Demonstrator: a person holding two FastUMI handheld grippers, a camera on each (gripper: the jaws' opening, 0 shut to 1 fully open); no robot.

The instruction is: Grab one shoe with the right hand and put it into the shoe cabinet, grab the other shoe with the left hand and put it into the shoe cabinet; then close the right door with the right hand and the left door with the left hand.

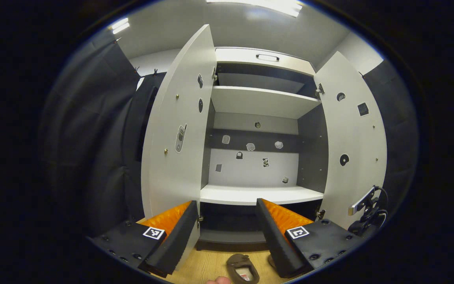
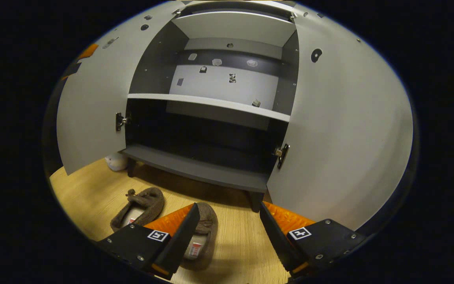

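Two shoes are lying on the wooden floor (image 2: 235,244) in front of the shoe cabinet (image 2: 195,169), side by side, neither yet inside. In the right gripper view, we are seeing the nearer shoe (image 2: 202,240) partly tucked behind our right gripper's (image 2: 227,230) left finger, its long axis running roughly toward the cabinet, opening facing up. The other shoe (image 2: 140,207) is sitting just beside it, farther to the left, angled a little. Our right gripper is hanging spread wide, grasping nothing, low over the floor, with the nearer shoe just left of the gap between its fingers. We are judging the right hand nearer, needing a small shift left and down.

Our left gripper (image 1: 227,232) is also gaping, holding nothing, riding higher and facing the shelves; one shoe (image 1: 242,268) is showing below it. Both doors, left door (image 1: 175,130) and right door (image 1: 353,138), are standing swung open.
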